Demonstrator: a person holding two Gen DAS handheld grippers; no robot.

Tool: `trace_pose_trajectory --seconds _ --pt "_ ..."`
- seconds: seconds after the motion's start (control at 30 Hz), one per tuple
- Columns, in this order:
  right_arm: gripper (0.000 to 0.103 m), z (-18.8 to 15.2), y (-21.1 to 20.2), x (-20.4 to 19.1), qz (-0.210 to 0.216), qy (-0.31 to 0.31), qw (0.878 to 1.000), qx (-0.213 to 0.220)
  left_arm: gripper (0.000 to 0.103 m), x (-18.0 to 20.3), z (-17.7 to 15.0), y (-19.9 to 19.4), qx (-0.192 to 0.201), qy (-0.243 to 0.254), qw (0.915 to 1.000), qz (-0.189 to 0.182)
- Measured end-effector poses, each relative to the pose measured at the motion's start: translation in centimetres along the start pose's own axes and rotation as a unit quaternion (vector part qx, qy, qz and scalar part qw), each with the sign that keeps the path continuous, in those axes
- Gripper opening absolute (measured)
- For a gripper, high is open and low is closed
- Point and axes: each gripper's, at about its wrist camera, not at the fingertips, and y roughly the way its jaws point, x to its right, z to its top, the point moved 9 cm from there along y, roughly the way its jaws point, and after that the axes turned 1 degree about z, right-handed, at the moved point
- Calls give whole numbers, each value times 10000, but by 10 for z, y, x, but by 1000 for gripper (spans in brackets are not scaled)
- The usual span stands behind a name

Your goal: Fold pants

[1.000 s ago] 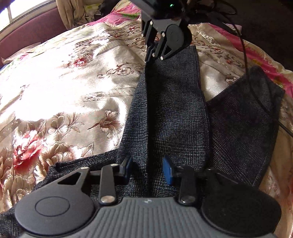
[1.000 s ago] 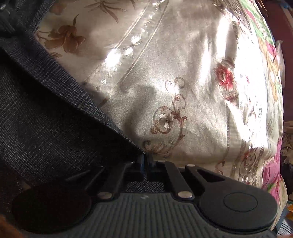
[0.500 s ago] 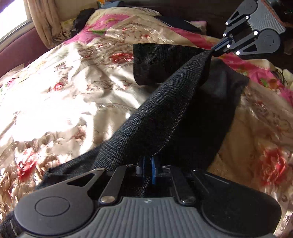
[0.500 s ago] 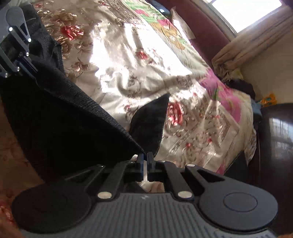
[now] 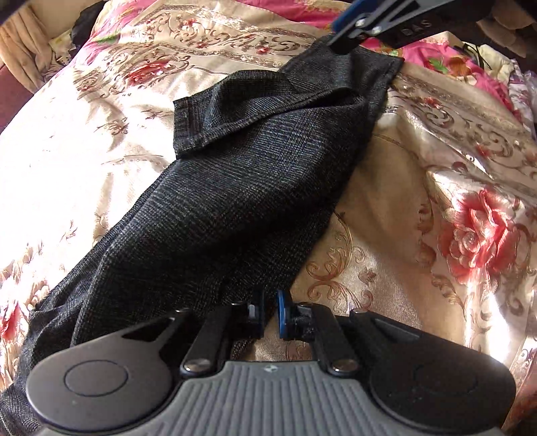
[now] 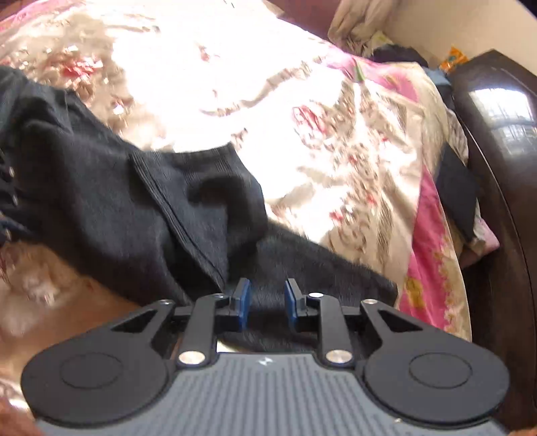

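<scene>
Dark grey checked pants (image 5: 241, 201) lie on the floral bedspread (image 5: 436, 187), one leg folded over the other, hems at the far end. My left gripper (image 5: 270, 313) is at the near right edge of the pants, jaws slightly apart with a small gap, no cloth between them. My right gripper (image 6: 266, 303) is open just above the dark cloth (image 6: 141, 208) at the hem end. It also shows in the left wrist view (image 5: 345, 32), at the far hem corner.
The bedspread (image 6: 335, 141) covers the whole bed. A dark wooden headboard (image 6: 503, 167) stands at the right of the right wrist view. Curtains (image 5: 20, 43) and loose clothes lie at the far left.
Both grippers carried one leg over onto the other and laid it down. Both jaws, shut on the cloth half a second ago, have opened and let go.
</scene>
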Motion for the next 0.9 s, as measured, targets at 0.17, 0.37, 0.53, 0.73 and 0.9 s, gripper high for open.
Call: trace_pose_trajectory --seconds 0.17,0.37,0.53,0.73,0.9 --pt "29 54 41 -65 599 -577 9955 456 24 -6 -6 -2 46 -167 9998 46" --pt "15 66 90 -95 245 -719 9969 226 24 -12 -17 -9 44 -465 9989 7" --pt "2 70 70 -21 418 1124 9927 155 25 -23 -11 -15 227 -637 9977 56" --pt "2 102 -23 96 861 3250 9314 1398 27 -33 14 -39 549 -565 9967 176" --pt "2 68 -82 172 756 4501 8634 2148 32 -26 24 -48 584 -423 9973 170"
